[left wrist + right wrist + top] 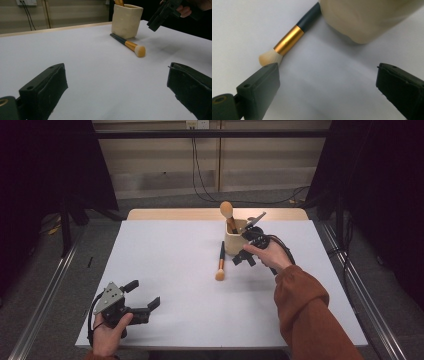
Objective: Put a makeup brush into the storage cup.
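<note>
Right claw (328, 82) gaping wide, empty; makeup brush (287, 43) lying flat just beyond its left jaw, beside cup (367, 17)

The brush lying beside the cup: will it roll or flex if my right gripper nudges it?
The brush looks round-handled, so it probably rolls sideways on the smooth table. Its handle and gold ferrule seem stiff; only the bristles should give. Probably light.
</note>
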